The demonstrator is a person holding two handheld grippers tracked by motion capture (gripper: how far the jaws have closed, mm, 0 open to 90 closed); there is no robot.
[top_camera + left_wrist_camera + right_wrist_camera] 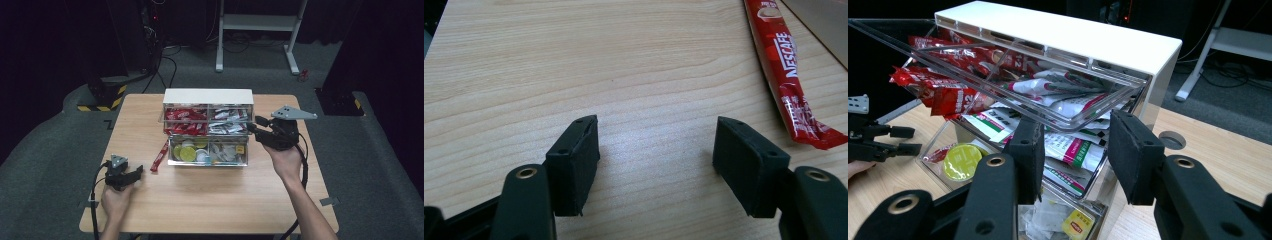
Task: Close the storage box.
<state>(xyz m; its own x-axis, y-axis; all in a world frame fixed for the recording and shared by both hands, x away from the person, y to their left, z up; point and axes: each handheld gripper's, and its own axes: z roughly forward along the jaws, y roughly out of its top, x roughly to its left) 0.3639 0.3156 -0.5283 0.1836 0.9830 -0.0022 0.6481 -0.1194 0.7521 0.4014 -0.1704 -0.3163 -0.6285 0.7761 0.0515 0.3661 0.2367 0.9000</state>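
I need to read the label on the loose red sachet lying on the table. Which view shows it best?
The left gripper view: the red sachet lies close, its lettering legible. The high view shows it small beside the organizer.

A wooden counter stands on grey carpet; a white frame and black stands sit behind in darkness.
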